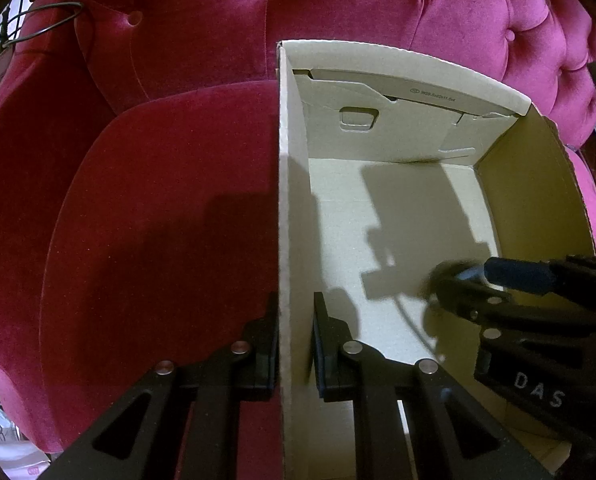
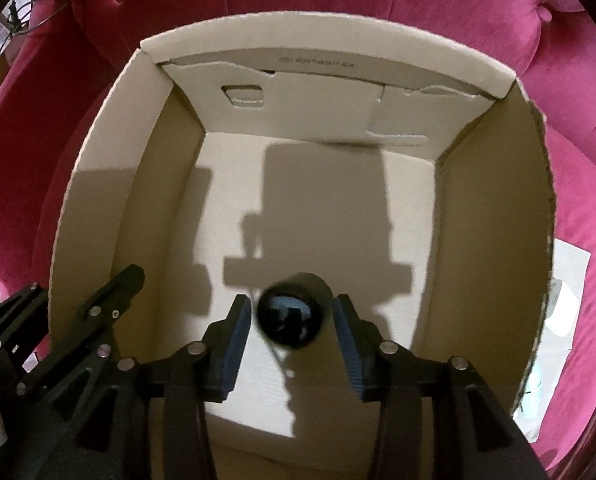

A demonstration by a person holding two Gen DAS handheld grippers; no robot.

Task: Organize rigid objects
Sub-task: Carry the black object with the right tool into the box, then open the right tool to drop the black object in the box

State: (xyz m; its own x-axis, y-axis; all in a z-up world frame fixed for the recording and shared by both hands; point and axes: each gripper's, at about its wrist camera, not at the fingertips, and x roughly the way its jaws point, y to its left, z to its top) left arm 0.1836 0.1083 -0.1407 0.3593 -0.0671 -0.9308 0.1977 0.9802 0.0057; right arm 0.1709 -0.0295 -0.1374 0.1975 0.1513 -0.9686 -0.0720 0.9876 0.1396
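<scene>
An open cardboard box (image 1: 398,54) (image 2: 322,26) stands on a magenta velvet seat (image 1: 157,208). My left gripper (image 1: 295,312) is shut on the box's left wall, one finger outside and one inside; in the right wrist view it (image 2: 81,286) straddles that wall at the lower left. My right gripper (image 2: 291,304) points down into the box, jaws apart. A glossy black rounded object (image 2: 287,318) with a thin cord (image 2: 281,364) sits blurred between the pads, with a small gap on each side. In the left wrist view the right gripper (image 1: 466,282) reaches in from the right.
The box floor (image 2: 318,168) holds only shadows beyond the black object. Tufted magenta cushions (image 2: 498,20) rise behind the box. A wire loop (image 1: 49,20) hangs at the far left. White paper (image 2: 570,276) lies on the seat right of the box.
</scene>
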